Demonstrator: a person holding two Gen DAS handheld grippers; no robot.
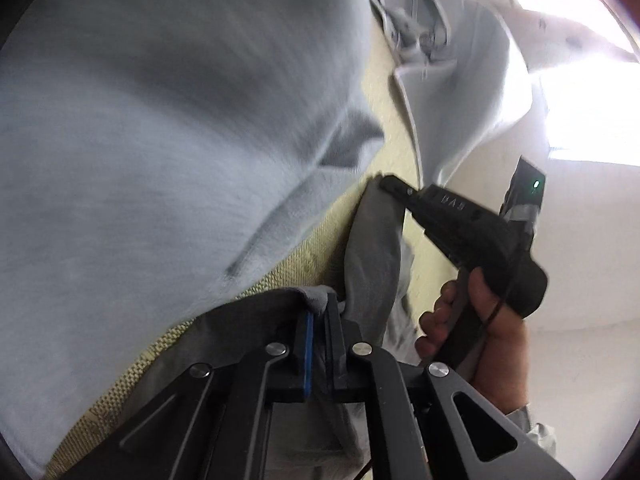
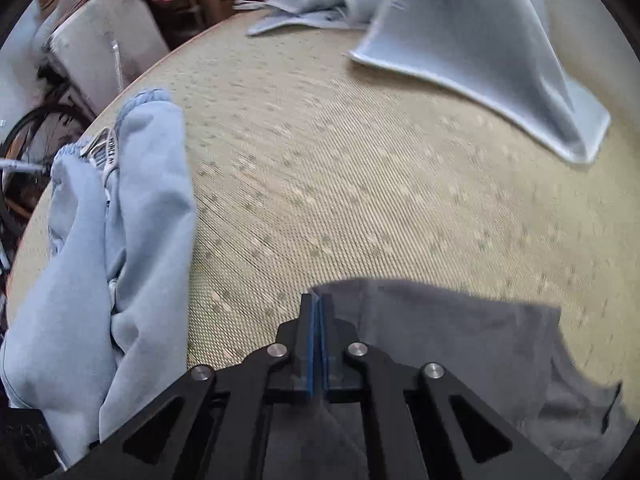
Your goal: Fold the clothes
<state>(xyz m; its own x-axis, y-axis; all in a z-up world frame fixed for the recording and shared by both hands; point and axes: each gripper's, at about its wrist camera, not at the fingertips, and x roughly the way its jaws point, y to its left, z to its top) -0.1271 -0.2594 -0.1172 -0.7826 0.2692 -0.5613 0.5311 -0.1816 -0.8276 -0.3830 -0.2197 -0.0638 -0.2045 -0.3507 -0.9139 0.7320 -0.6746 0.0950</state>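
A pale yellow woven mat [image 1: 316, 248] covers the work surface, under a white ceiling with a bright panel of light at the upper right. In the left wrist view, a large light blue garment [image 1: 160, 140] fills the left half of the frame, blurred. The left gripper [image 1: 318, 312] has its jaws pressed together on a bunched edge of a dark grey cloth [image 1: 372, 248]. Further along the same cloth, the right gripper [image 1: 386, 184], held in a person's hand [image 1: 480, 328], pinches its upper corner, so the cloth hangs between the two tools.

In the right wrist view, the same mat [image 2: 360, 200] stretches ahead. The right gripper [image 2: 318, 304] is clamped shut on the grey cloth [image 2: 460, 340], which spreads over the mat to the lower right. Light blue sweatpants [image 2: 132, 220] with a drawstring lie at the left edge. A pale blue-grey folded piece [image 2: 480, 52] sits at the upper right, with more crumpled fabric [image 2: 320, 4] behind it.
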